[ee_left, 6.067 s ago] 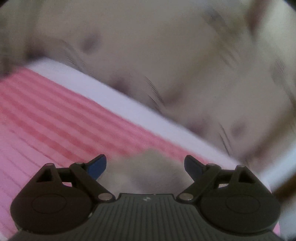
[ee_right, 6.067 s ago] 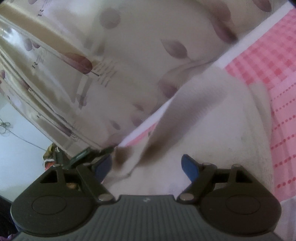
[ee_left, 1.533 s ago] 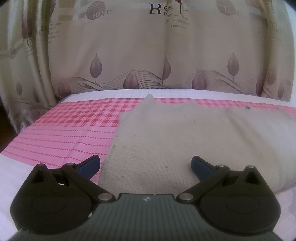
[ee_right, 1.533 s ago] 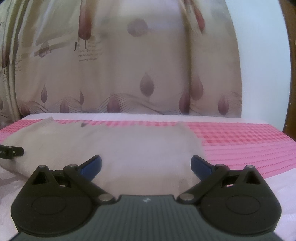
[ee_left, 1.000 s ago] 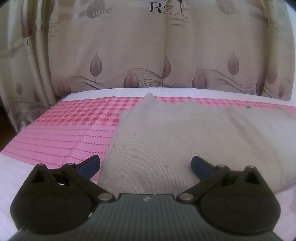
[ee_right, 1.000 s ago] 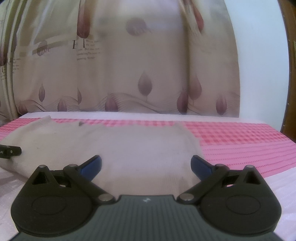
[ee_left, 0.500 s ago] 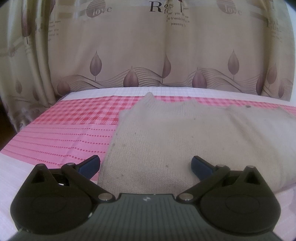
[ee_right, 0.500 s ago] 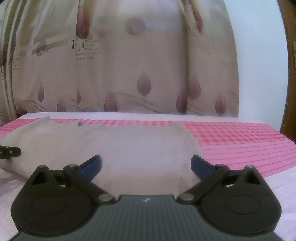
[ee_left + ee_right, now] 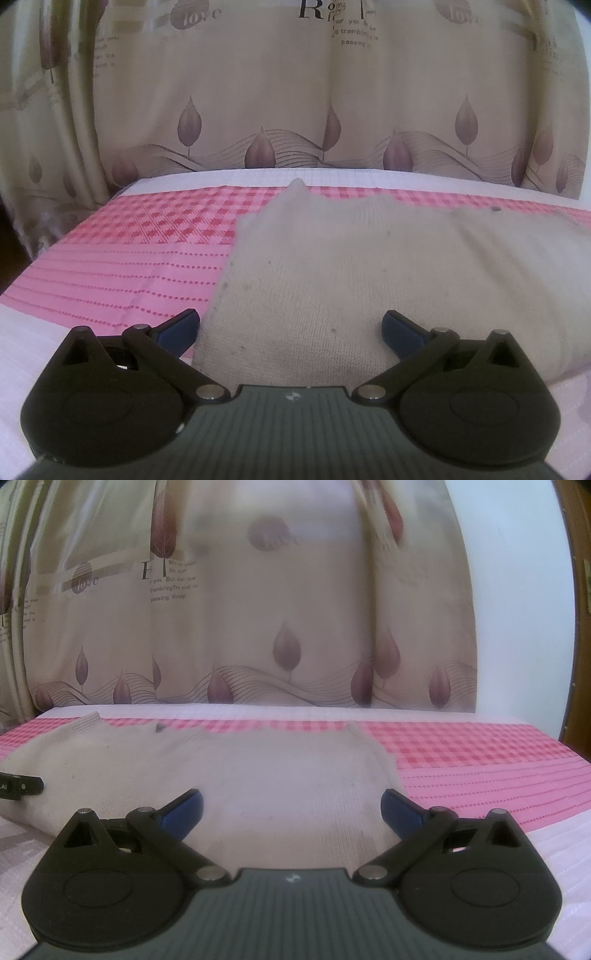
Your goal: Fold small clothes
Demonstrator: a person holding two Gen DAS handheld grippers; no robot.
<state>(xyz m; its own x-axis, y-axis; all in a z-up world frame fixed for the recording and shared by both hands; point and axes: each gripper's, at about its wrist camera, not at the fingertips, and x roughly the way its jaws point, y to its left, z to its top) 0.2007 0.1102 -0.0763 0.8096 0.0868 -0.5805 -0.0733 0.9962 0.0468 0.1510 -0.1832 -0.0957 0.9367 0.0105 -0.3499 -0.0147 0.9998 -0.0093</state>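
Where the beige leaf-print curtain [image 9: 295, 110] hangs at twelve o'clock in both views, a pink checked and striped bedcover [image 9: 147, 236] runs beneath it. On that cover lies a beige knit garment [image 9: 369, 273], spread flat, its near edge toward six o'clock. Over the garment's left end the left gripper [image 9: 290, 326] holds its blue fingers apart, gripping nothing. Over the right end the right gripper [image 9: 291, 806] does likewise, fingers wide and empty.
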